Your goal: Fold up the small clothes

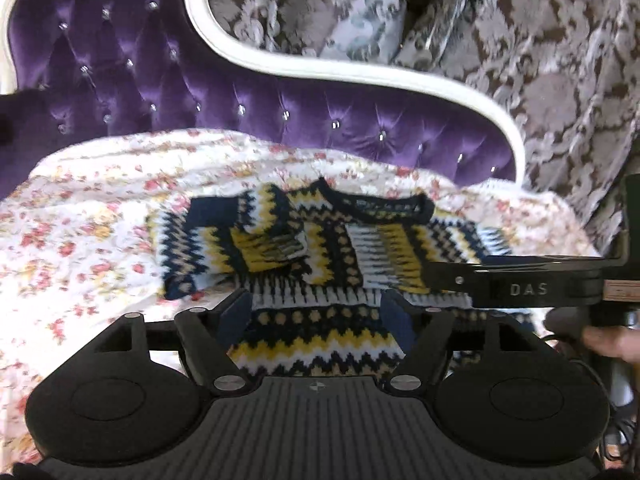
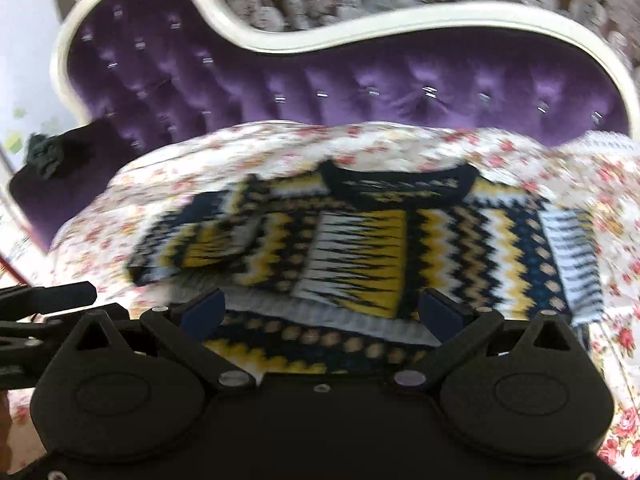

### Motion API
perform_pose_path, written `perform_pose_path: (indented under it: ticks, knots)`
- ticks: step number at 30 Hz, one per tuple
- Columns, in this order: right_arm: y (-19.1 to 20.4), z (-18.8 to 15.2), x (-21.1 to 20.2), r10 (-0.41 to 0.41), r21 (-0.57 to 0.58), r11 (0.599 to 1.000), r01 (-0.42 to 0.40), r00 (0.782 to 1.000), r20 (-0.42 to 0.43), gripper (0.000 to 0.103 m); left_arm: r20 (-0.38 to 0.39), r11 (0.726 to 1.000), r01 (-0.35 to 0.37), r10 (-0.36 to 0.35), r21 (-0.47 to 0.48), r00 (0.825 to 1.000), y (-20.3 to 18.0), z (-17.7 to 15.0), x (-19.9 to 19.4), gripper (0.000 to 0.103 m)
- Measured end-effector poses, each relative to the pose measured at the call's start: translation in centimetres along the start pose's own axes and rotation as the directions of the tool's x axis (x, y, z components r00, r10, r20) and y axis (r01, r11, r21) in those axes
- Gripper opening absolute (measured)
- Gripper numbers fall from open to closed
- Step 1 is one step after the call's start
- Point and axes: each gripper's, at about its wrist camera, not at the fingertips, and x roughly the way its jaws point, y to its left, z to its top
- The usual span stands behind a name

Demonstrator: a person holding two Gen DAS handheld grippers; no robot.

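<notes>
Sweater flat on floral cover, sleeves tucked in; our L gripper and R gripper both spread wide, holding nothing, prob. lining up the hem fold.

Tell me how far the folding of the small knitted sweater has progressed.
Partly done: one sleeve of the navy, yellow and white zigzag knitted sweater already lies folded across its front on the floral sheet. The other sleeve is still spread out. Nothing is in hand: left gripper and right gripper are open above the hem.
</notes>
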Motion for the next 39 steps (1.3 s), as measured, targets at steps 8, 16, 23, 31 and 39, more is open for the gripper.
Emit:
perform_pose_path:
  ticks: [8, 16, 23, 31, 39]
  knots:
    - [3.8, 2.1, -2.0, -0.028, -0.066, 0.997, 0.031, 0.998, 0.059, 0.103, 0.053, 0.993, -0.075, 0.071, 0.093, 0.996, -0.6, -0.9, 0.0, 0.076]
    - [6.8, 1.8, 4.5, -0.239, -0.341, 0.904, 0.258, 0.966, 0.099, 0.098, -0.102, 0.997, -0.057, 0.063, 0.059, 0.993, 1.3, -4.7, 6.9, 0.075]
    - [9.3, 2.1, 10.8, -0.166, -0.469, 0.863, 0.186, 0.983, 0.084, 0.061, -0.095, 0.997, -0.07, 0.073, 0.038, 0.993, 2.3, -5.6, 7.6, 0.075]
    - [12.2, 2.2, 16.6, -0.195, -0.583, 0.789, 0.194, 0.979, 0.062, 0.065, -0.109, 0.993, -0.119, 0.115, -0.028, 0.987, 4.0, -5.0, 8.2, 0.075]
    - [7.2, 5.1, 14.5, -0.113, -0.289, 0.951, 0.112, 0.994, 0.013, 0.011, -0.099, 0.995, -0.092, 0.087, -0.048, 0.991, 4.6, -4.8, 7.9, 0.075]
